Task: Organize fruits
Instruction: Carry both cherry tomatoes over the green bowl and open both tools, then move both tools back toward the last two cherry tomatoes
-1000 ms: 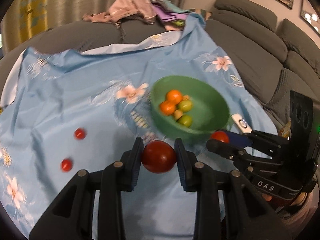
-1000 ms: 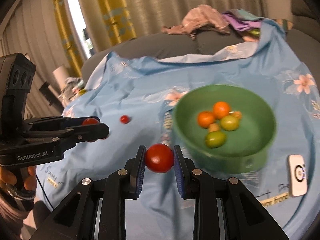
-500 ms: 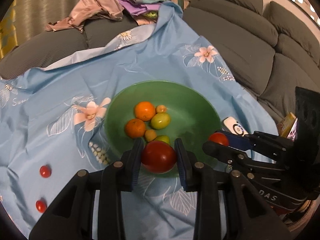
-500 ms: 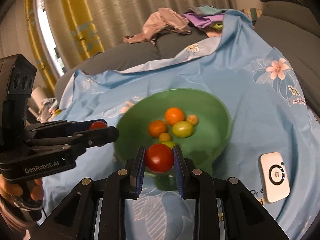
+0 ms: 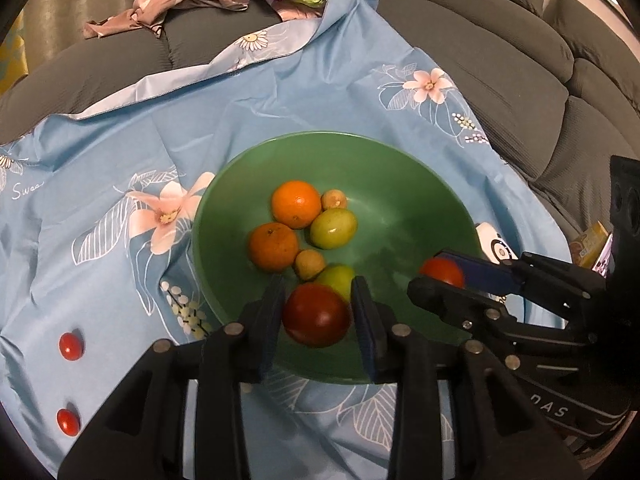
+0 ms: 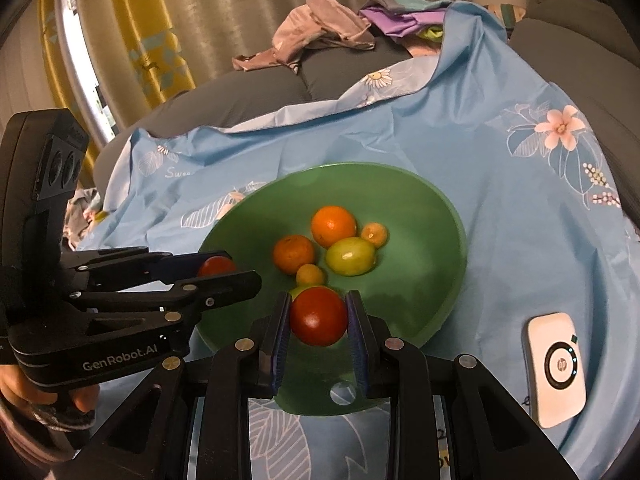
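A green bowl (image 5: 320, 134) (image 6: 360, 165) on the blue flowered cloth holds two oranges (image 5: 296, 204), green fruits (image 5: 333, 228) and small brown ones. My left gripper (image 5: 318, 285) hangs over the bowl's near side with a large red tomato (image 5: 316, 315) between its pads; the jaws are opening, and the pads still look in contact. My right gripper (image 6: 318, 300) is shut on a second red tomato (image 6: 318, 316) above the bowl's near rim. Each gripper shows in the other's view: the left gripper (image 6: 240, 273) from the left, the right gripper (image 5: 428, 278) from the right.
Two small red tomatoes (image 5: 71, 346) (image 5: 67, 421) lie on the cloth (image 5: 120, 152) left of the bowl. A white device (image 6: 556, 368) lies to the bowl's right. Clothes (image 6: 320, 32) are piled on the grey sofa (image 5: 500, 52) behind.
Both grippers have carried their tomatoes from in front of the bowl to over its near side. The bowl now looks larger and closer in both views.
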### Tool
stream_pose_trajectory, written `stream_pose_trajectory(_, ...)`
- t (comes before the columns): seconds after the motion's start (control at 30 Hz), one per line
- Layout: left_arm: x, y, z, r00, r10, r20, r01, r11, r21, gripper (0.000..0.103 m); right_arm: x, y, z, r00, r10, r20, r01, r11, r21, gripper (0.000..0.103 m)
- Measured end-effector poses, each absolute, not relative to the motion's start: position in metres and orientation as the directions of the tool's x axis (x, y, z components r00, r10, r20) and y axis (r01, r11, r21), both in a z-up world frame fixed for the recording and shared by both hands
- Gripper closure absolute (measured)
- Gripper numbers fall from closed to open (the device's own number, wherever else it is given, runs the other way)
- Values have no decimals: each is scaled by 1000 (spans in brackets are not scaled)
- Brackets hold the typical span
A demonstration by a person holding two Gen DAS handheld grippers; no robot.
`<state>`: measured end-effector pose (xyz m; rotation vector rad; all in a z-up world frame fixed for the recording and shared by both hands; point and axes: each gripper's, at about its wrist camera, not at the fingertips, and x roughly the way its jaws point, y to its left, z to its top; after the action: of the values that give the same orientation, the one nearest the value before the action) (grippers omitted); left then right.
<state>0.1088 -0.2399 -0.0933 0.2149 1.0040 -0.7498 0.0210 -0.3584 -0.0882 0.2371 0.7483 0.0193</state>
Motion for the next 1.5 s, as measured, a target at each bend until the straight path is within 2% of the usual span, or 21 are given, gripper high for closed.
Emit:
stream_pose_trajectory(0.03, 109, -239, -92, 318, -472, -823, 656, 736, -168, 53, 21, -358, -88, 734, 99, -671, 69, 973, 220, 74)
stream_pose_trajectory(0.13, 109, -234, -90, 339, -464, -818, 638, 753, -162, 38, 20, -359, -85, 736, 89, -671, 77, 974, 214, 74)
stream_pose_trajectory(0.37, 100, -215, -80, 365, -462, -808, 613, 773, -165, 30, 13, -355, -77, 736, 60, -674, 96, 977, 192, 72)
stream_pose_trajectory(0.43, 94, -206, -77, 374, -445, -814, 603, 783, -151, 24, 10, -352, -73, 739, 58, -672, 92, 978, 187, 71)
stream_pose_trajectory(0.5, 88, -196, -77, 379, -429, -820, 588, 796, -145, 20, 5, -348, -70, 738, 60, -672, 91, 978, 187, 65)
stream_pose_trajectory(0.67, 66, -168, -78, 377, -395, -838, 552, 822, -140, 14, -3, -336, -65, 734, 71, -676, 75, 980, 183, 63)
stream_pose_trajectory(0.77, 56, -153, -76, 379, -382, -843, 529, 837, -141, 13, -9, -326, -62, 729, 86, -680, 55, 982, 182, 57)
stream_pose_trajectory(0.83, 49, -138, -71, 392, -385, -836, 509, 847, -151, 3, -13, -320, -60, 726, 105, -680, 36, 981, 189, 55)
stream_pose_trajectory(0.87, 45, -132, -69, 401, -387, -830, 502, 851, -154, 1, -15, -315, -60, 724, 115, -680, 24, 981, 192, 54)
stream_pose_trajectory(1.27, 17, -45, -62, 456, -331, -826, 338, 923, -183, 1, -27, -273, -60, 683, 178, -708, -66, 981, 184, 54)
stream_pose_trajectory(1.5, 6, -19, -68, 448, -307, -840, 294, 938, -185, 1, -29, -256, -59, 672, 189, -716, -92, 981, 173, 54)
